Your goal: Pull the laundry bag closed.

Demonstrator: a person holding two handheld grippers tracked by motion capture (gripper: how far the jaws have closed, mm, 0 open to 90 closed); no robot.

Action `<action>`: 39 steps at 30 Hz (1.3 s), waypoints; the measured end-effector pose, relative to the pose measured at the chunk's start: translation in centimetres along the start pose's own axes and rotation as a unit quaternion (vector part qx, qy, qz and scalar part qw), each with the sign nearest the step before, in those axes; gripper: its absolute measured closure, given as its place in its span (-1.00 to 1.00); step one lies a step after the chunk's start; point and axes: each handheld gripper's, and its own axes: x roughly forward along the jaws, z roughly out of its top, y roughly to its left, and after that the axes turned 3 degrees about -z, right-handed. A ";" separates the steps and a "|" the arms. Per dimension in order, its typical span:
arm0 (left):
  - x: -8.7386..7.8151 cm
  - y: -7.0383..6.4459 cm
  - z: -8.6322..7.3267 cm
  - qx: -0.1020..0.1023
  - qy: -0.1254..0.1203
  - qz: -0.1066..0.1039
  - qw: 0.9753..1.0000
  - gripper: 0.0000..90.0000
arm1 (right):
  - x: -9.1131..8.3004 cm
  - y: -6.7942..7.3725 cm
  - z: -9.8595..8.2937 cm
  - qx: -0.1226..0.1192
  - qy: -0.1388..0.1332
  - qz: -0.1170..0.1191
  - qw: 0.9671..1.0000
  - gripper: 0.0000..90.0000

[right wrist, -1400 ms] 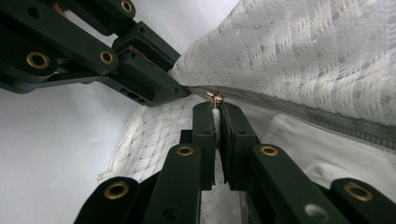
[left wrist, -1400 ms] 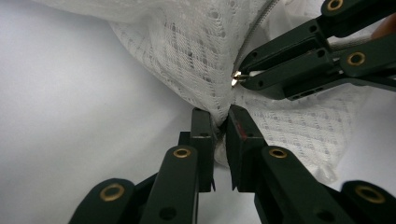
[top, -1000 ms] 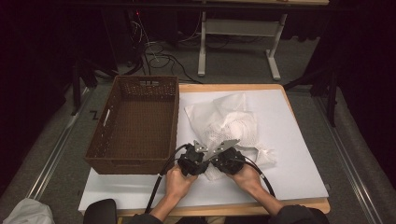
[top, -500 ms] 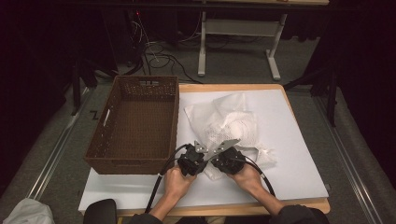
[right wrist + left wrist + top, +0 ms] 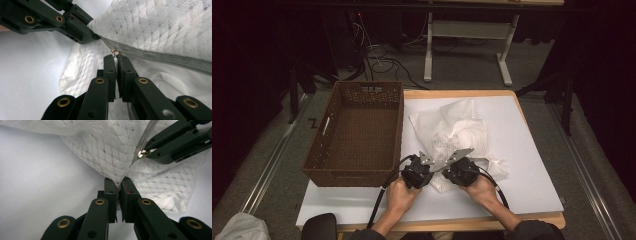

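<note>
A white mesh laundry bag point(image 5: 457, 132) with a grey zipper point(image 5: 160, 58) lies crumpled on the white sheet. My left gripper point(image 5: 118, 182) is shut on a corner fold of the mesh fabric point(image 5: 100, 152) at the zipper's end. A little to its right, my right gripper point(image 5: 115, 57) is shut on the small metal zipper pull point(image 5: 115, 52). In the high view both grippers, left point(image 5: 424, 165) and right point(image 5: 451, 164), sit close together at the bag's near edge, each held by a hand. The right gripper's fingers point(image 5: 172, 142) and the pull point(image 5: 140, 153) appear in the left gripper view.
An empty brown wicker basket point(image 5: 329, 150) stands at the table's left, close beside the bag. The white sheet point(image 5: 532, 165) covers a wooden table whose front edge runs just behind my hands. Cables trail from both grippers toward the person.
</note>
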 end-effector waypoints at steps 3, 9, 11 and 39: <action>0.0 0.1 0.0 0.001 0.000 -0.004 1.000 0.87 | -0.2 -0.1 -0.1 -0.004 -0.001 0.001 1.000 0.93; 0.0 0.2 0.2 0.000 0.008 -0.008 1.000 0.88 | -0.5 -0.4 -0.5 -0.004 -0.003 0.002 1.000 0.93; 0.0 0.0 0.2 0.007 0.011 -0.003 1.000 0.88 | -0.6 -0.5 -0.7 0.005 -0.004 0.005 1.000 0.93; 0.1 -1.2 0.3 0.043 0.017 0.038 0.998 0.88 | -1.1 -1.6 -1.5 0.014 -0.010 0.019 1.000 0.93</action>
